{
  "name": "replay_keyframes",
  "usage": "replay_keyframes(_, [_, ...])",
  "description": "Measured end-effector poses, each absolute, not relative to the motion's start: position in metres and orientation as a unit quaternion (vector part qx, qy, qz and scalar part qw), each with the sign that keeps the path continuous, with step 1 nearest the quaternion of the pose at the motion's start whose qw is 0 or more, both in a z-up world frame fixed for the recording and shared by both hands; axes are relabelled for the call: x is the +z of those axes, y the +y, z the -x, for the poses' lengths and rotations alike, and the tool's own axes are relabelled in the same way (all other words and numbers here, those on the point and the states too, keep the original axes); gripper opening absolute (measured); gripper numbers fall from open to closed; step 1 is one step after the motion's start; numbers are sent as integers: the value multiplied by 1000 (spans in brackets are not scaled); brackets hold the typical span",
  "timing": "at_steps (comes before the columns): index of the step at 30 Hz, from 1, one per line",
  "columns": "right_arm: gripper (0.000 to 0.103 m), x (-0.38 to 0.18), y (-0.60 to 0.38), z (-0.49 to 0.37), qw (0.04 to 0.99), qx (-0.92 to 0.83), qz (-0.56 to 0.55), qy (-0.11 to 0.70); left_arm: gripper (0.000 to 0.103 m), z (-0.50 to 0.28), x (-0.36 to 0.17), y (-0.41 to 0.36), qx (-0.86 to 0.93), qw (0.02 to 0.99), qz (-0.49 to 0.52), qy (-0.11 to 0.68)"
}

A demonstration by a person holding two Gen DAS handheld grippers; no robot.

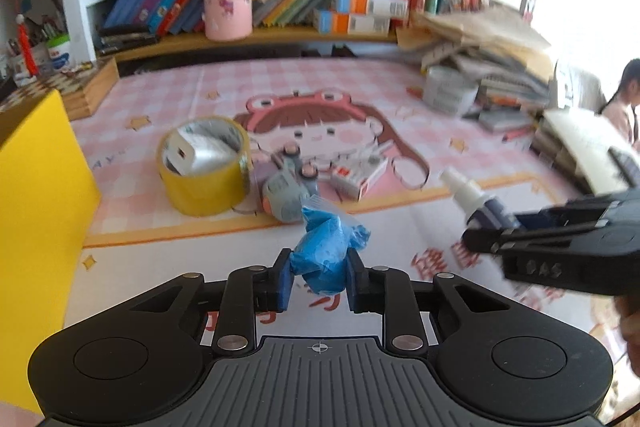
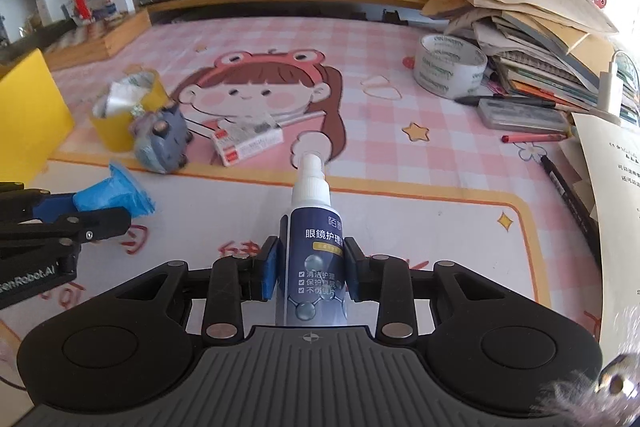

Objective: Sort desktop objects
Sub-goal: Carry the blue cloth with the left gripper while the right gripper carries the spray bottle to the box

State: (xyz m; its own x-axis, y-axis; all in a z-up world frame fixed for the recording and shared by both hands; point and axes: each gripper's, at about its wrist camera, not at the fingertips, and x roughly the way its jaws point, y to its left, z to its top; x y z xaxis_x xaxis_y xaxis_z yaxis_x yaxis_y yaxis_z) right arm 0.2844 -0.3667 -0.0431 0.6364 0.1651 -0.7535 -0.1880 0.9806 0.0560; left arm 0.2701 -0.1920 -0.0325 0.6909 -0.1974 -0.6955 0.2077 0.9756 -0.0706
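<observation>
A yellow box stands at the far left edge of the desk mat. Right of it, on the mat, sits a yellow tape roll, with a grey toy car touching its right side and a small red-and-white carton just beyond the car. The left gripper is clamped on a crumpled blue wrapper, lifted above the mat's near part. Farther right, the right gripper is closed on a dark blue spray bottle, its white nozzle pointing away. A white tape roll lies at the mat's far right, beside a stack of books.
</observation>
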Motion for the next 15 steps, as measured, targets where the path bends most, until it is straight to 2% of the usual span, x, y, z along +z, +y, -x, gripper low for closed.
replay_keyframes(15, [30, 8, -350, -240, 914, 133, -43, 381, 24, -217, 20, -150, -115, 937, 57, 326])
